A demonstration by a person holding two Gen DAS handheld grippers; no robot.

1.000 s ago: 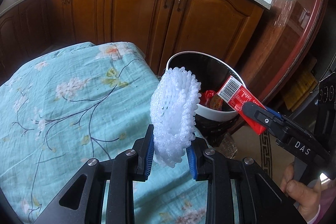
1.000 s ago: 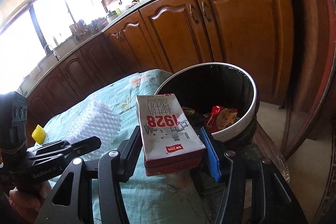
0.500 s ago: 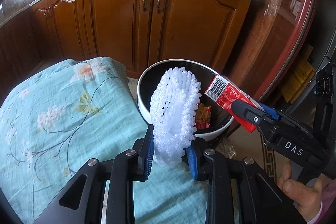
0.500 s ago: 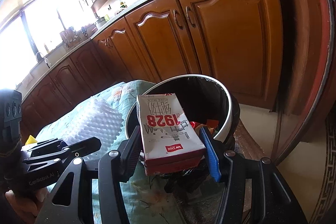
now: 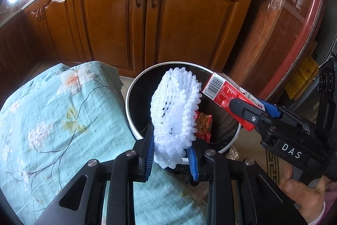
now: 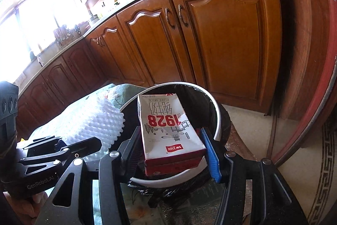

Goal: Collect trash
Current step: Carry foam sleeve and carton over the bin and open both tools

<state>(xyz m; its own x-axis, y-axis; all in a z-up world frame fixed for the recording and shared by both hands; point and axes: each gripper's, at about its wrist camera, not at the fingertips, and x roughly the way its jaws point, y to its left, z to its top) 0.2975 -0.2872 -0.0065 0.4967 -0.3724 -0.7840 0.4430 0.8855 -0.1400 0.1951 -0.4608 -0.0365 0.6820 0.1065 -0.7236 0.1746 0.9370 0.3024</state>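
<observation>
Our left tongs (image 5: 171,156) pinching a white foam fruit net (image 5: 175,117), our right tongs (image 6: 175,150) clamping a red-and-white milk carton (image 6: 168,130), both above the white-rimmed black-lined bin (image 5: 131,98)

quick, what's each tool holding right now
Left tool: shut on the white foam fruit net.
Right tool: shut on the milk carton.

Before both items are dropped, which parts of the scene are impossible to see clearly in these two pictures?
- Bottom of the white-rimmed black trash bin: left wrist view, hidden by the white foam net sleeve; right wrist view, by the red-and-white milk carton.
- Red snack wrapper in the bin: mostly covered by the sleeve.
- Window area: right wrist view, overexposed.
- Small print on the carton: too small to read.
</observation>
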